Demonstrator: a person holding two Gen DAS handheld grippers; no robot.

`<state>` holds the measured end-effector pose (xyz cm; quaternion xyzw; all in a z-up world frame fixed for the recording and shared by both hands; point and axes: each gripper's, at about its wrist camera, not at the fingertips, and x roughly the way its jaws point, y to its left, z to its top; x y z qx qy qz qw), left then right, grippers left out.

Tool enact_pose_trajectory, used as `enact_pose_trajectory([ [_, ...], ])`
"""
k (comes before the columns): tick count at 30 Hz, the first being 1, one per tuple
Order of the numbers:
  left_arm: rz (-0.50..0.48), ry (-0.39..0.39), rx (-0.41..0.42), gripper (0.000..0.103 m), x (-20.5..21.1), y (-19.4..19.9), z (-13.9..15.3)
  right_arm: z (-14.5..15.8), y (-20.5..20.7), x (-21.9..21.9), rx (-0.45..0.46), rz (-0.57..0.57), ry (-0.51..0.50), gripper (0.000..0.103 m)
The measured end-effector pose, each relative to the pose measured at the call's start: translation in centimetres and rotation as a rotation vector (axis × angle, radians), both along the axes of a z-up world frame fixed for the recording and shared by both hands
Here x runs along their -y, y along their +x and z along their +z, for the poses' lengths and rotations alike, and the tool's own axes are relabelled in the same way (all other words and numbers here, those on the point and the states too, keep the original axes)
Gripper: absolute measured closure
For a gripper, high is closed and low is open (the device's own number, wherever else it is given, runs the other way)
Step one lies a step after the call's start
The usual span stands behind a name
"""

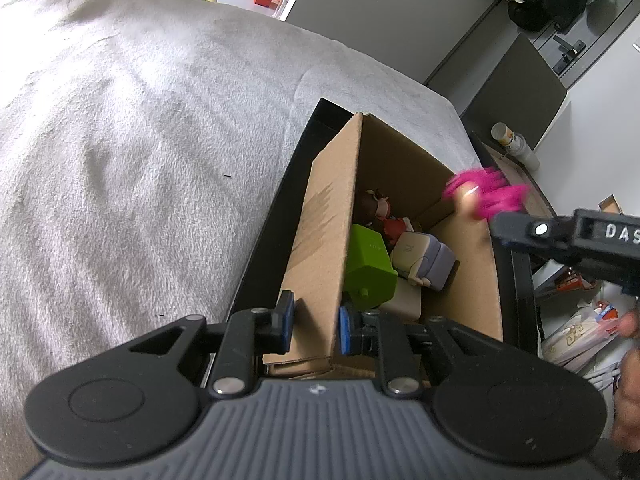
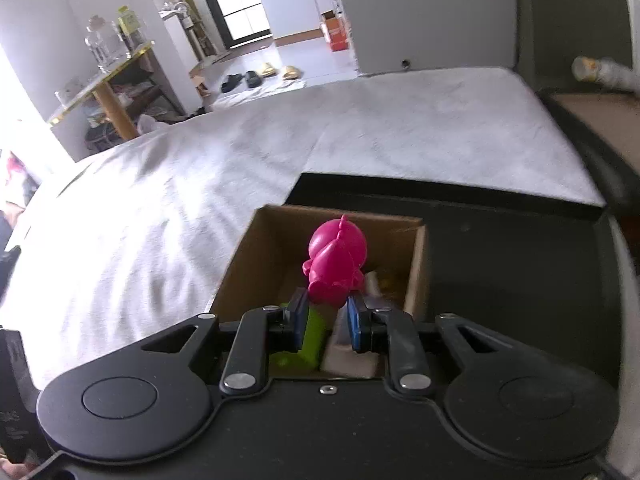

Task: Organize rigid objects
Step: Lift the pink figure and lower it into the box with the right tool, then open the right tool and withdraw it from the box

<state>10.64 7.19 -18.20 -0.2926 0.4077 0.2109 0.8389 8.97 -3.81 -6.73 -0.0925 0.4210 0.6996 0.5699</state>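
A cardboard box (image 1: 328, 216) stands on a black tray (image 1: 276, 216) at the bed's edge. Inside lie a green block (image 1: 370, 268), a beige and grey toy (image 1: 424, 260) and a brown-haired figure (image 1: 378, 210). My left gripper (image 1: 316, 326) is shut on the box's near wall. My right gripper (image 2: 328, 320) is shut on a pink toy figure (image 2: 338, 266) and holds it over the open box (image 2: 256, 264); the figure shows blurred in the left wrist view (image 1: 488, 192).
The grey blanket (image 1: 140, 140) covers the bed to the left of the tray. A bottle (image 1: 514, 144) lies on a wooden surface beyond the box. Bags and clutter (image 1: 580, 320) lie on the floor to the right.
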Motion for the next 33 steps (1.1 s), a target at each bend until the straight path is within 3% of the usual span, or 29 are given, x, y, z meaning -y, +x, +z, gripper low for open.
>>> enact_pose_trajectory([
  [3, -0.002, -0.004, 0.002, 0.082, 0.0, -0.1, 0.0, -0.4, -0.8, 0.0, -0.013, 0.022, -0.015, 0.063],
  [19, 0.009, -0.014, 0.07, 0.083, -0.7, -1.6, 1.9, 0.5, -3.4, 1.0, -0.028, 0.047, -0.069, 0.059],
  [33, -0.033, -0.015, 0.122, 0.083, -1.3, -3.1, 3.1, 1.7, -5.2, 0.9, 0.003, 0.019, -0.047, 0.059],
])
